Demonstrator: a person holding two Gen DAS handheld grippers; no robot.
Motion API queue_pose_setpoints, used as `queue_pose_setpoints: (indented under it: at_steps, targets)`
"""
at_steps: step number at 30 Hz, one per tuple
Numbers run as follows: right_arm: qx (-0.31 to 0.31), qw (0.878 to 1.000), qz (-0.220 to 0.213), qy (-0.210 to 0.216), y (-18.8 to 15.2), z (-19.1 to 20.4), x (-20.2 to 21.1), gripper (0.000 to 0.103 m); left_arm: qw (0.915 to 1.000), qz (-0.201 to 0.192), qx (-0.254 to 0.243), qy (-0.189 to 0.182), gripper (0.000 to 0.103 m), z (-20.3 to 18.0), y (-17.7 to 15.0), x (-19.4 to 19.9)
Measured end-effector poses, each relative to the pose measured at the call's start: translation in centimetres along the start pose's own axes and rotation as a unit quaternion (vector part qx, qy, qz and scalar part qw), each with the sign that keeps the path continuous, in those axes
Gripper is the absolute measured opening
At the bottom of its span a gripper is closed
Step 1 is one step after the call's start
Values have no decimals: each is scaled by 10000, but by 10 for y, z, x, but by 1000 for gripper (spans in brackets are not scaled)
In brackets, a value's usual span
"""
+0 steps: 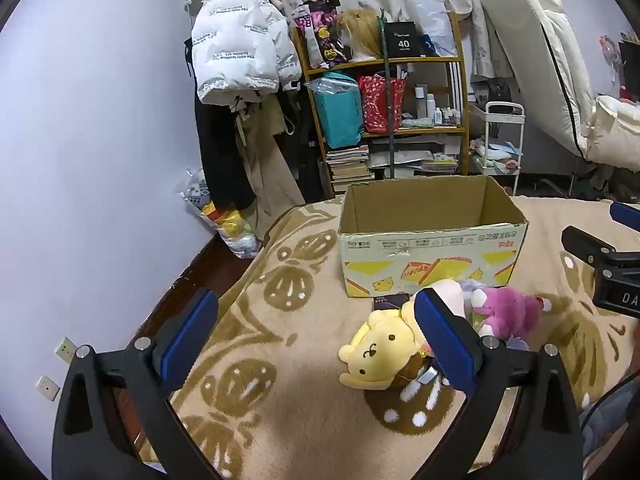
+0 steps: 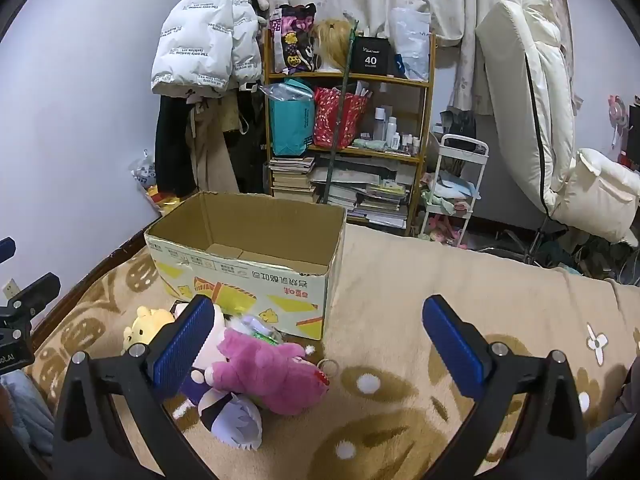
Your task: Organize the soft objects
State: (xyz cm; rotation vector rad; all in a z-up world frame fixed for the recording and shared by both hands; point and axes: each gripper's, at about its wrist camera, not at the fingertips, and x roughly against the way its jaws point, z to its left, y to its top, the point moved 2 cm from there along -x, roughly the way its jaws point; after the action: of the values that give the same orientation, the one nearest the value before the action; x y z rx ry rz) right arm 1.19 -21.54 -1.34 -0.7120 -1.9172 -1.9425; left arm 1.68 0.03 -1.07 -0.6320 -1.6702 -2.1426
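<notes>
Plush toys, a yellow one (image 1: 378,354) and a pink one (image 2: 266,368) among them, lie heaped on the blanket (image 2: 400,280) just before the apparently empty cardboard box (image 2: 248,256), so with left gripper (image 1: 320,336) and right gripper (image 2: 320,344) both spread wide and holding nothing, the first pick seemingly comes next.

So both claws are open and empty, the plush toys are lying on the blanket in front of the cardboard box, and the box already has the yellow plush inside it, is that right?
Not quite. The yellow plush is not in the cardboard box; it lies on the blanket in front of it, beside the pink plush. The right wrist view shows the box interior bare. The rest holds: the left claw and right claw are open and empty.
</notes>
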Motion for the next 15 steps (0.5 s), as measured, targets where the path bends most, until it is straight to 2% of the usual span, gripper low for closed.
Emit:
queue_pose_setpoints:
  at_steps: [4,15]
  targets:
    - [18,10000,-26,-2,1,-1,0,103,9998,23,153,-87,97,6,0,-3]
    - [0,10000,-36,8,1,-1,1,103,10000,-24,11,-3,97,2,0,-2]
